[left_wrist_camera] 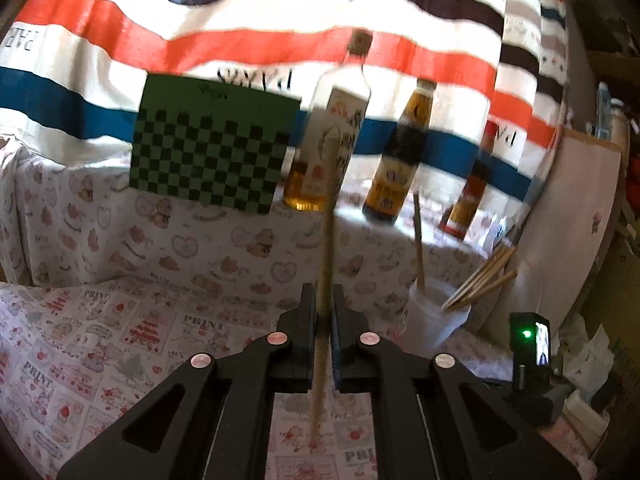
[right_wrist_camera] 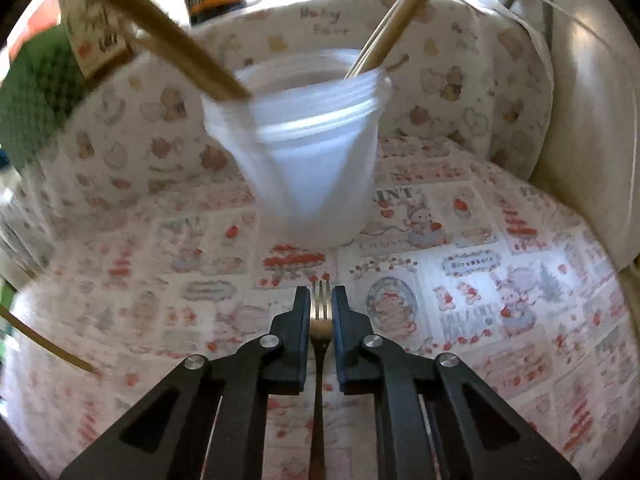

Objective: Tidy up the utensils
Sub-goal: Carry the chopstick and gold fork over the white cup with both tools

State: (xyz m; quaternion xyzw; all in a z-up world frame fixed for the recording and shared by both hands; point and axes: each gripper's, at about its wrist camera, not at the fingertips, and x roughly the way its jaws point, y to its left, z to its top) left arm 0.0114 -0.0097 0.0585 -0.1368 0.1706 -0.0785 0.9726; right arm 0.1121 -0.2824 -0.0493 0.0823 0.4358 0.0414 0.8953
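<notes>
The right gripper point(right_wrist_camera: 321, 300) has its jaws narrowed around a fork point(right_wrist_camera: 320, 320) lying on the bench point(right_wrist_camera: 500, 320); a firm, centred grip before lifting should stop it swinging. The left gripper point(left_wrist_camera: 323, 300) clamps a chopstick point(left_wrist_camera: 328, 216). The white cup point(right_wrist_camera: 312, 160) holds several chopsticks point(right_wrist_camera: 394, 24).

Shiny metal fork point(right_wrist_camera: 320, 312) gleaming between matt black plastic jaws, translucent frosted plastic cup point(right_wrist_camera: 308, 152) showing a smooth ribbed rim, pale matt wooden chopsticks point(left_wrist_camera: 478, 284) leaning in it, soft printed cloth point(right_wrist_camera: 460, 280) covering the counter, glossy glass bottles point(left_wrist_camera: 394, 160) catching light
</notes>
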